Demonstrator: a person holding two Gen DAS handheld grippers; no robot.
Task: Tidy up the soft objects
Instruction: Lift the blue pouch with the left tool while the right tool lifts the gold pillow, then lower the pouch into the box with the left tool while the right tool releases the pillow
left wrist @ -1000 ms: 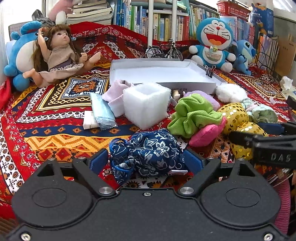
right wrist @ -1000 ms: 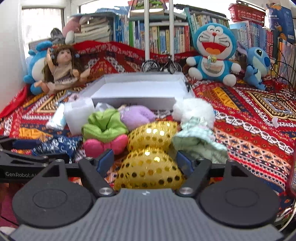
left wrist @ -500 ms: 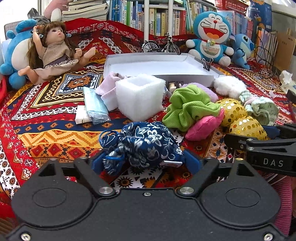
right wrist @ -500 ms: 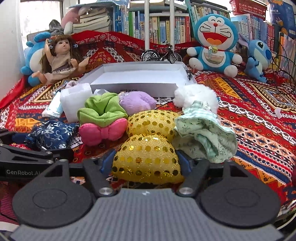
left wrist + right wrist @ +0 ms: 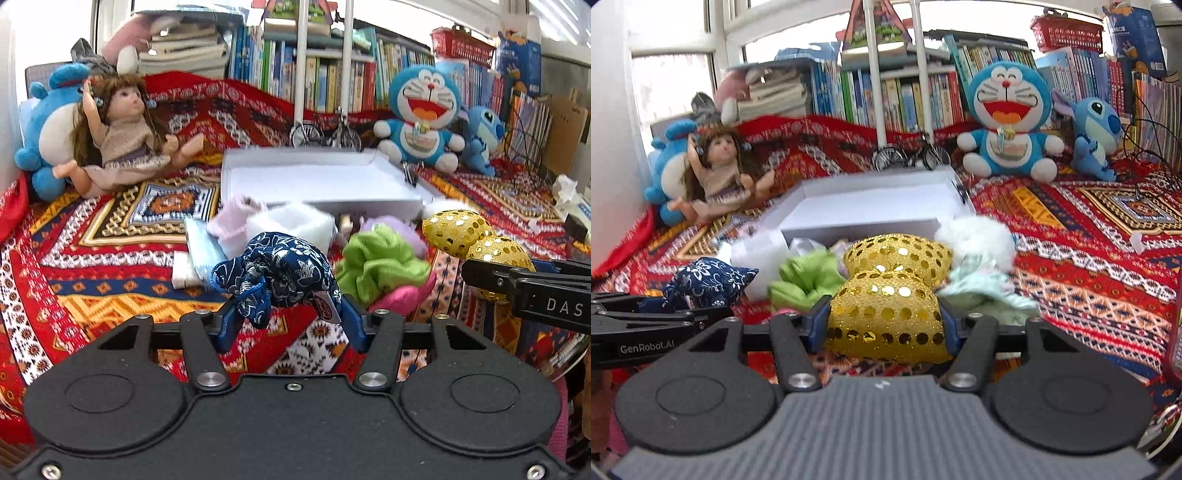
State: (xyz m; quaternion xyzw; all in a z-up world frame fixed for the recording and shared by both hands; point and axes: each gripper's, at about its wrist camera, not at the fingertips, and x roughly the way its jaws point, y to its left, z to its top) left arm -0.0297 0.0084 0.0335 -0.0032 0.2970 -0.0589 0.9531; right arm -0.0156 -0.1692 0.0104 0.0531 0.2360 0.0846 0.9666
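Patterned red cloth (image 5: 110, 266) carries white box (image 5: 317, 181), doll (image 5: 122, 144), plush toys.

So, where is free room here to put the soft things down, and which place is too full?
The white box looks empty inside. Bare blanket lies right of the white fluffy ball, before the Doraemon plush. More lies between the doll and the face mask pack. The pile around the green cloth in front of the box is crowded.

Bookshelf (image 5: 332, 74) w/ books at back, red basket (image 5: 461, 48) on top. Model bicycle (image 5: 325, 134) just beside white pole (image 5: 301, 59). Patterned red cloth (image 5: 92, 258) covers surface.
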